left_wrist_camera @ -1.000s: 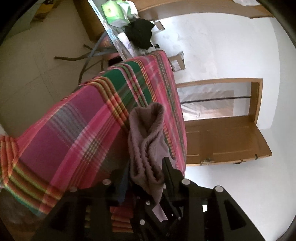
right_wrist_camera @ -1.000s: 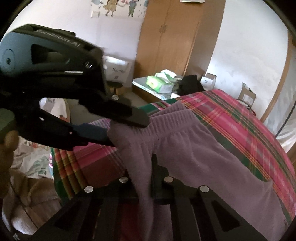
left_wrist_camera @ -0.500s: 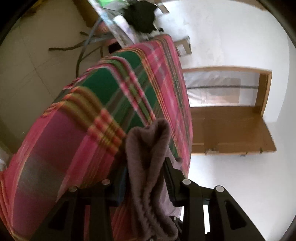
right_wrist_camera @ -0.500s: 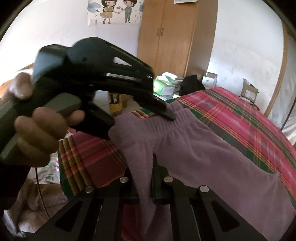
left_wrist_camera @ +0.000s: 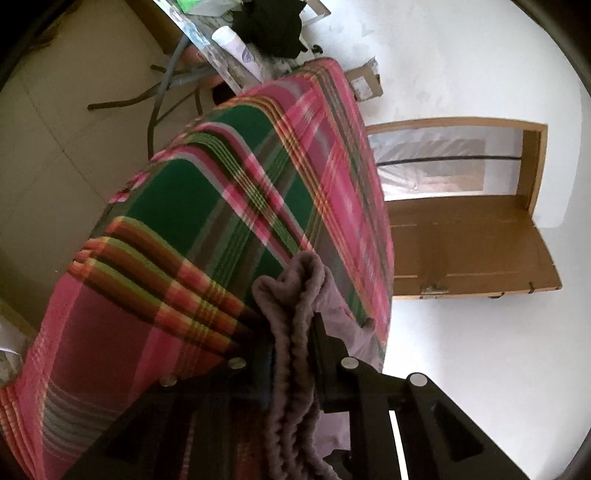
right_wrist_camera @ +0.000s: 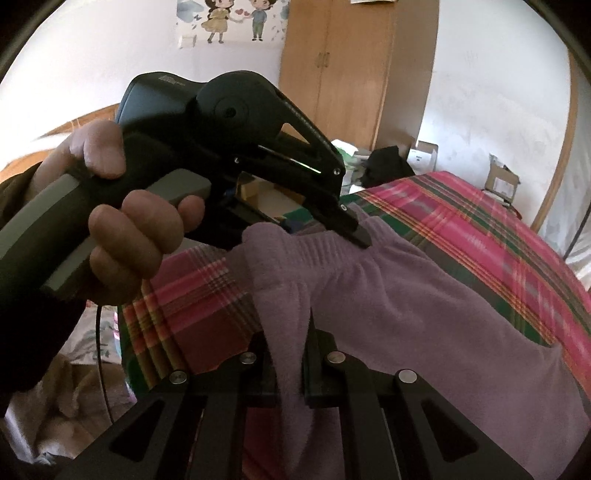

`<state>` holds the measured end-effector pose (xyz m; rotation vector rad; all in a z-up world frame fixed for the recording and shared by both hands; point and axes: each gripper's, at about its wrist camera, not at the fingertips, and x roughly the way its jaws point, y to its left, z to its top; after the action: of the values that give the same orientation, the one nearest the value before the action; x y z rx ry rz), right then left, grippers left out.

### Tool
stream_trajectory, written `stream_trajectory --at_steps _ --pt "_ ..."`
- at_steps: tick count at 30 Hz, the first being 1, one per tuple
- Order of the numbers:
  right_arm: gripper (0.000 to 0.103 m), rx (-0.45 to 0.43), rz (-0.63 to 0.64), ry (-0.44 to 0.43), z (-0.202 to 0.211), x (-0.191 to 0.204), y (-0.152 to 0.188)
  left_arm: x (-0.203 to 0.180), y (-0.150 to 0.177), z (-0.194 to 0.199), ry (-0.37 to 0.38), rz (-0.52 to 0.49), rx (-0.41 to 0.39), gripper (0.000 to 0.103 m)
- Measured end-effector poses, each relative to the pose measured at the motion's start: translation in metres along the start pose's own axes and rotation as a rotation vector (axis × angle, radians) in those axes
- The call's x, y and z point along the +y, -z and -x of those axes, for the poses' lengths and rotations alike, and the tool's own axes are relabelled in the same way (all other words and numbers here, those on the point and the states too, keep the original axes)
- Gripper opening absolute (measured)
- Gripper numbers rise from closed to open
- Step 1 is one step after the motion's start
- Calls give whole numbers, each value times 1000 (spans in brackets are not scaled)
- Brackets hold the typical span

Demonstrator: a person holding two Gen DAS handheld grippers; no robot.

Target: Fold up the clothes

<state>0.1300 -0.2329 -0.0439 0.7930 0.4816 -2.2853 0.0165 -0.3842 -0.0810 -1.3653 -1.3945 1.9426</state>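
A mauve fleece garment with a ribbed waistband [right_wrist_camera: 424,306] lies spread over a bed with a pink and green plaid cover [right_wrist_camera: 480,229]. My right gripper [right_wrist_camera: 288,354] is shut on the garment's near edge, just below the waistband. My left gripper [right_wrist_camera: 343,229], held in a hand, is shut on the waistband a little farther along. In the left wrist view the bunched waistband [left_wrist_camera: 295,332] sits pinched between my left gripper's [left_wrist_camera: 291,347] jaws above the plaid cover [left_wrist_camera: 207,221].
A glass table [left_wrist_camera: 207,33] with a green packet, a white tube and a black cloth stands past the bed's end. A wooden wardrobe [right_wrist_camera: 354,70] and cardboard boxes [right_wrist_camera: 500,181] stand by the wall. A wooden door [left_wrist_camera: 465,243] is beside the bed. Crumpled cloth [right_wrist_camera: 48,398] lies lower left.
My left gripper has moved along the bed with the waistband, drawing it out from my right gripper. The garment lies spread wider. Both grips have held.
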Motion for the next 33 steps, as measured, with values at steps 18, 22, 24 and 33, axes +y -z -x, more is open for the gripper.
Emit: stream_trajectory --at_steps 18,22,24,33 --pt "7 -8 -44 -30 2 -2 -4 -5 4 1 -34 -16 -13 17" --pt "7 -29 -71 -43 12 -7 -4 -21 10 4 -60 -50 -36 17" --pt "7 -40 -84 -50 16 -10 -3 -29 13 7 -71 -71 -45 17" --pt "7 -112 -137 -59 52 -26 1 -64 27 10 -60 -123 -60 17"
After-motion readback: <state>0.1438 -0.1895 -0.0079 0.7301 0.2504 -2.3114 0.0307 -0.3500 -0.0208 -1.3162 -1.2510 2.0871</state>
